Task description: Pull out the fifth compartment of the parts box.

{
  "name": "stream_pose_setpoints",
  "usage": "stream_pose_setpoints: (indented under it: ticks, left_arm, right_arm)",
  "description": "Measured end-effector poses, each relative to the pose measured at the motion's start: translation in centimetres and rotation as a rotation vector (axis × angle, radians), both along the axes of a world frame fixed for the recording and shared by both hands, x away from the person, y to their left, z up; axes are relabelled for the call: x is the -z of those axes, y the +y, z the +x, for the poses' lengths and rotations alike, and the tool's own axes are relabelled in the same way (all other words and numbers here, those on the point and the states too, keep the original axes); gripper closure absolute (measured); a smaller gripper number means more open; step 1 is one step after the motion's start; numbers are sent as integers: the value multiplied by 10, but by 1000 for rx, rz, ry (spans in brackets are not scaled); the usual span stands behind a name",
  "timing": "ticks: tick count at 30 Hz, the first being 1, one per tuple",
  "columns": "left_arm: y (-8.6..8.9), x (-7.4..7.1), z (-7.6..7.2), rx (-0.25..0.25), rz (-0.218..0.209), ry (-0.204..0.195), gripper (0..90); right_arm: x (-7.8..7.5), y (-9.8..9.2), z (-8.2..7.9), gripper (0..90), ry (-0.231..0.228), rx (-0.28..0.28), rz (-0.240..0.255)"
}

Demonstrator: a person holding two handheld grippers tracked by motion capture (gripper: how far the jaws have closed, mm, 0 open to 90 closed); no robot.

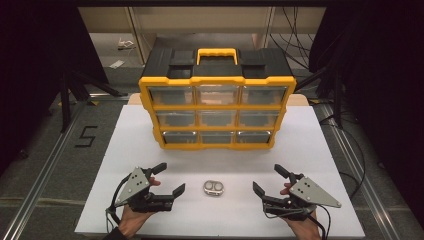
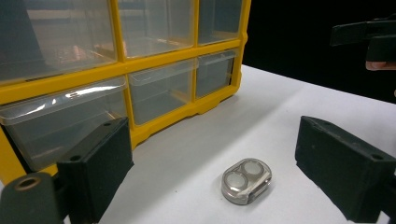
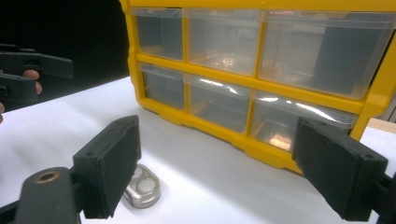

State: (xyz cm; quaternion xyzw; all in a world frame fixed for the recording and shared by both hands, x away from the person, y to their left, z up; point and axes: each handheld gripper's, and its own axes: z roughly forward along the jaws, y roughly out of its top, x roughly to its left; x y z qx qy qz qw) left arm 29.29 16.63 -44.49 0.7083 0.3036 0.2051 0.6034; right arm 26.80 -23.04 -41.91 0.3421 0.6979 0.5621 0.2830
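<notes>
Left gripper [image 1: 167, 179] and right gripper [image 1: 267, 179] rest on the white table [image 1: 310, 150], jaws spread and empty, flanking the small metal case [image 1: 214, 188] for access before the drawer organizer [image 1: 216, 112].

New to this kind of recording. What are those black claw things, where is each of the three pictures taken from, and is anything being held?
A person holds a hand-operated two-jaw tool in each hand: the left gripper and the right gripper. The high view looks down on the white table from above the person. The other two pictures come from cameras riding on each gripper, looking out between its black jaws. On the table stand a yellow drawer cabinet with clear drawers and, nearer the person, a small metal piece with two round windows. Both grippers are open and hold nothing; the metal piece lies between them, untouched.
</notes>
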Motion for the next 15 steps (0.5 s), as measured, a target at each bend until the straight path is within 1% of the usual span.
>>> stream_pose_setpoints:
  ticks: [7, 15]
  left_arm:
    - [-1, 0, 0, 0, -7, -3, 107]
    - [0, 0, 0, 2, -13, -3, 110]
  right_arm:
    - [0, 0, 0, 163, 1, -2, -4]
    - [-2, 0, 1, 164, -11, 2, 1]
